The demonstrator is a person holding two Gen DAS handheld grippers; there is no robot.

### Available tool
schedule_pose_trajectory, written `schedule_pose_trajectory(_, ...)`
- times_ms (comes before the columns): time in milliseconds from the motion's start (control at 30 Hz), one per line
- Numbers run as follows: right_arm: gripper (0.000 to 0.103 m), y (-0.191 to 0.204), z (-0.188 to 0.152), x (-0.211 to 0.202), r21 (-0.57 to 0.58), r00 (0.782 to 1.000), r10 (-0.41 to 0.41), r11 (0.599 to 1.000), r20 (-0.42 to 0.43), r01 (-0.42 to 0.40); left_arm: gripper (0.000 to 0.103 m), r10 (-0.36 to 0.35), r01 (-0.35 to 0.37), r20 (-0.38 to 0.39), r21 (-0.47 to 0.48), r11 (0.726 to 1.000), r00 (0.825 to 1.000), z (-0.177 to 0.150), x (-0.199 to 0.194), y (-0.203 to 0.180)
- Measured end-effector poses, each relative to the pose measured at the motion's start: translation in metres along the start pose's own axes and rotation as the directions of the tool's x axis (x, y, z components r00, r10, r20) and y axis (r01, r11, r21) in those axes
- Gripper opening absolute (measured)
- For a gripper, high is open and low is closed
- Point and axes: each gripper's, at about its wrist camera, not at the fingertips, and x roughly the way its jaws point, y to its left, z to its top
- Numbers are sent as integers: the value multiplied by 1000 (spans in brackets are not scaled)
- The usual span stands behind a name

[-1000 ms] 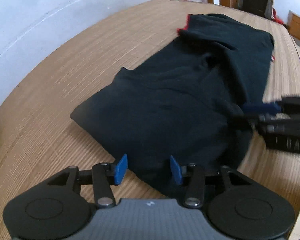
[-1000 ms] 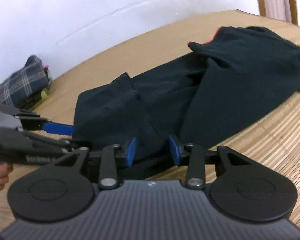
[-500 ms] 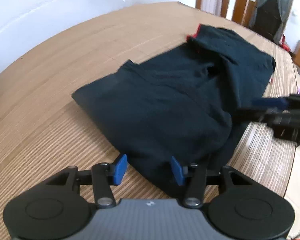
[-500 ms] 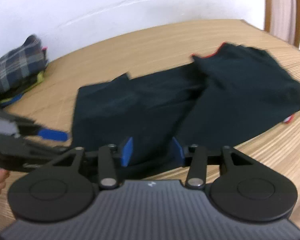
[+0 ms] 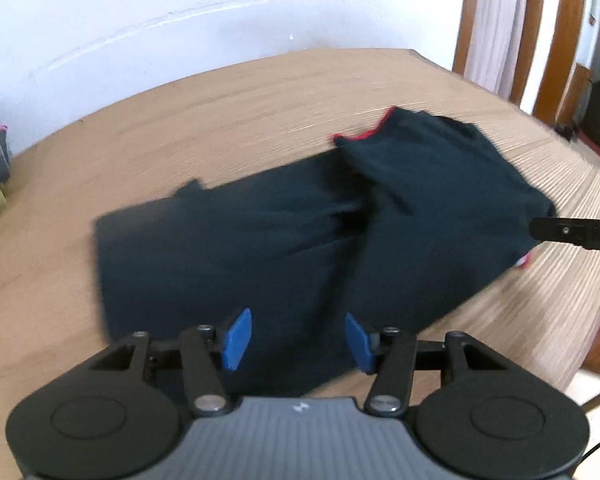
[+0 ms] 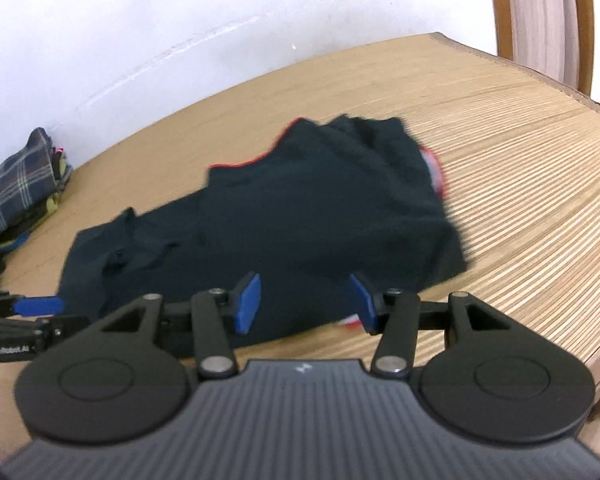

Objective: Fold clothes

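Left gripper (image 5: 298, 338): jaws just widened, spread with nothing pinched, pulled back above the near edge of the mat (image 5: 260, 96). Dark garment (image 5: 320, 232) lying mid-mat, folded over. Right gripper (image 6: 304, 302): also spread and bare, drawn back, angled down. Fold apparently released; next grasp pending.

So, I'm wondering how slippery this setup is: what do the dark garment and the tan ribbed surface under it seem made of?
The dark navy garment with red trim looks like soft matte knit, probably cotton, creasing loosely. The tan ribbed surface looks like a bamboo-slat mat: fine parallel strips with a slight sheen.
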Motion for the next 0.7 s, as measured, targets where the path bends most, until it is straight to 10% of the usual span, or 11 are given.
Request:
schedule_pose_trajectory(433, 53, -107, 94, 58, 4, 986, 152, 988, -72, -152, 55, -44, 35, 39, 201, 979, 998, 44, 25, -155)
schedule_pose_trajectory(700, 55, -144, 165, 144, -96, 907, 344, 922, -243, -375, 56, 93, -92, -12, 99, 991, 996, 67, 70, -232)
